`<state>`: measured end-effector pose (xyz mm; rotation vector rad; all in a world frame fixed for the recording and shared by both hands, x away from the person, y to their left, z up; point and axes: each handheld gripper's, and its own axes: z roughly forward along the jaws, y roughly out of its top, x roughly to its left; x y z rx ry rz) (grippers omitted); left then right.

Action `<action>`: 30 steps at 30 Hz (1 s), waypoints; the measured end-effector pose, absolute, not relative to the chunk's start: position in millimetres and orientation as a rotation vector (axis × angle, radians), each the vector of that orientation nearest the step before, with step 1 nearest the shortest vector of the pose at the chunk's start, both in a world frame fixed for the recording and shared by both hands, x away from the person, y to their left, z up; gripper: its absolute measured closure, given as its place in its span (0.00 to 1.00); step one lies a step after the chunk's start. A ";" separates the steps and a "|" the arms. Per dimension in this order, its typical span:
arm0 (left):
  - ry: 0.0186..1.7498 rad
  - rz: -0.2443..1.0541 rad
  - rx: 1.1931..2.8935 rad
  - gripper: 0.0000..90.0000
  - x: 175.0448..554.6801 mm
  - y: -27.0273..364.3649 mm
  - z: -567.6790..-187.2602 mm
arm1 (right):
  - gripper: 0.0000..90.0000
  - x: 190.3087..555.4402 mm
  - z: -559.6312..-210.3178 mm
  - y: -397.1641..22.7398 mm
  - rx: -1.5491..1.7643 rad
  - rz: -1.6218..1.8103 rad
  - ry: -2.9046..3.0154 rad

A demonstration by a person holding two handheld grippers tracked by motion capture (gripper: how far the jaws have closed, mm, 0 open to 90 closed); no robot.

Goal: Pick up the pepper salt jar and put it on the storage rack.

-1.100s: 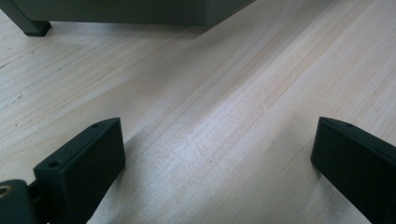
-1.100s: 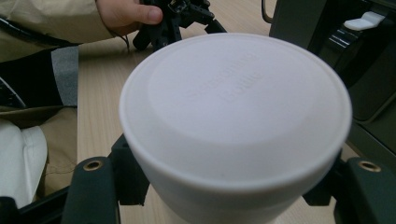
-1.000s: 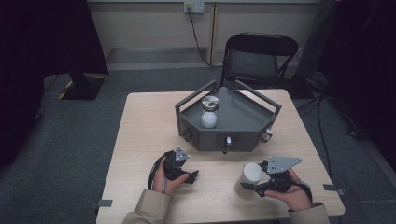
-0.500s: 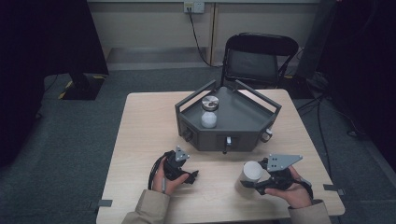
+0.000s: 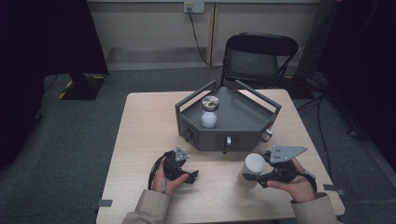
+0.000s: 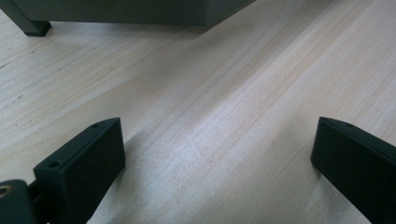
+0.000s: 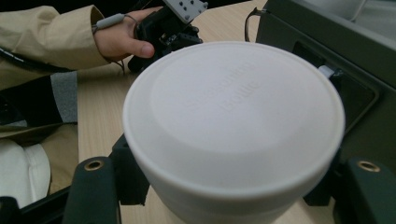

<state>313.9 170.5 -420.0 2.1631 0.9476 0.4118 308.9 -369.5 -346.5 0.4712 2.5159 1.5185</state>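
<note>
Your right gripper (image 5: 256, 176) clamps a white cup (image 5: 252, 169), seemingly upside down, near the tabletop's (image 5: 140, 140) front edge. Your left gripper (image 5: 190, 176) rests there too, jaws spread and empty.

I see a pale wood-grain table (image 5: 140, 140) w/ faint streaks. Tray (image 5: 243, 116) on it is dark grey-green. Jar (image 5: 209, 112) inside: clear glass, white contents, silver lid. Cup (image 5: 252, 169) is plain matte white. Both grippers black, left gripper (image 5: 187, 176) & right gripper (image 5: 254, 179), each w/ a grey plate. Sleeves (image 5: 149, 207) tan. Chair (image 5: 259, 58) black, floor (image 5: 70, 154) grey carpet.
</note>
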 end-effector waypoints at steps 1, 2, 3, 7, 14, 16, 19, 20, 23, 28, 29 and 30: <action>0.948 0.412 2.163 0.03 313.9 170.5 -420.0 | 0.38 309.7 -345.4 -369.6 0.478 1.523 2.513; 0.948 0.412 2.163 0.03 313.9 170.4 -420.0 | 0.38 310.6 -344.2 -369.8 0.481 1.529 2.511; 0.948 0.412 2.163 0.03 314.0 170.5 -420.0 | 0.38 311.6 -343.2 -370.2 0.488 1.536 2.507; 0.948 0.412 2.163 0.03 313.9 170.4 -420.0 | 0.38 315.2 -337.5 -370.3 0.510 1.548 2.498; 0.947 0.412 2.164 0.03 314.0 170.5 -420.0 | 0.38 320.6 -324.0 -368.8 0.530 1.539 2.483; 0.948 0.412 2.164 0.03 314.0 170.5 -419.9 | 0.38 322.5 -320.4 -369.0 0.540 1.542 2.478; 0.948 0.412 2.164 0.03 314.0 170.4 -419.9 | 0.38 323.4 -317.0 -369.2 0.552 1.550 2.464; 0.948 0.412 2.163 0.03 313.9 170.4 -420.0 | 0.38 323.2 -316.0 -369.1 0.558 1.552 2.457; 0.948 0.412 2.163 0.03 314.0 170.5 -420.0 | 0.38 324.8 -312.2 -368.5 0.570 1.556 2.446; 0.948 0.411 2.163 0.03 314.0 170.5 -420.0 | 0.38 329.1 -302.0 -367.2 0.586 1.554 2.428; 0.948 0.411 2.163 0.03 314.0 170.5 -419.9 | 0.38 330.1 -299.8 -367.1 0.586 1.556 2.424; 0.948 0.411 2.163 0.03 314.0 170.5 -420.0 | 0.38 331.3 -297.7 -367.0 0.587 1.559 2.420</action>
